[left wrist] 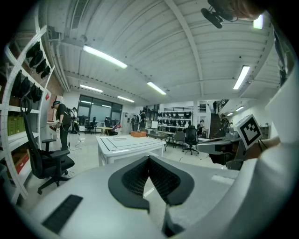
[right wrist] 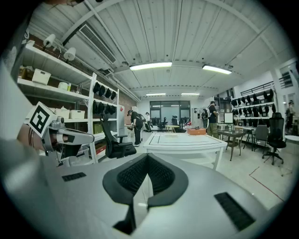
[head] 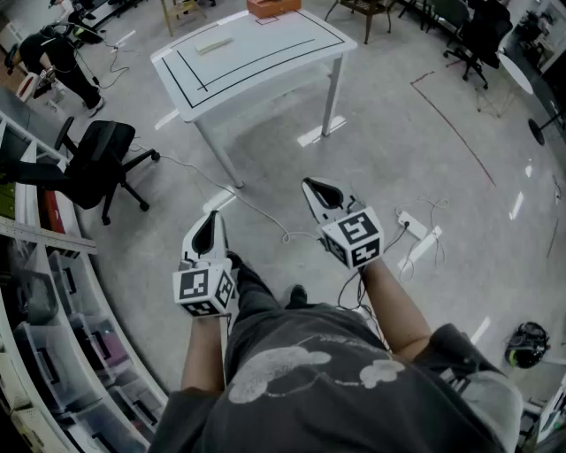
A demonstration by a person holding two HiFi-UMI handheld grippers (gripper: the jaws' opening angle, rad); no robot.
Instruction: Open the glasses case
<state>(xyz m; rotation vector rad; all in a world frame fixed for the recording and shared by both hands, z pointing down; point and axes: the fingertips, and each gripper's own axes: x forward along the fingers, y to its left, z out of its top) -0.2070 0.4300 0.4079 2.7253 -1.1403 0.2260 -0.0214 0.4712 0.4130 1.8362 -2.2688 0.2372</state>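
Observation:
A white table with black lines on its top stands a few steps ahead of me. On it lie a pale oblong object, too small to identify, and an orange box at the far edge. My left gripper and right gripper hang in the air over the floor, well short of the table. Both are shut with nothing between the pads. The left gripper view shows its jaws meeting, with the table beyond. In the right gripper view the jaws also meet, facing the table.
A black office chair stands at the left beside shelves with plastic bins. Cables and a power strip lie on the floor near my right side. A person stands far left. More chairs are at the back right.

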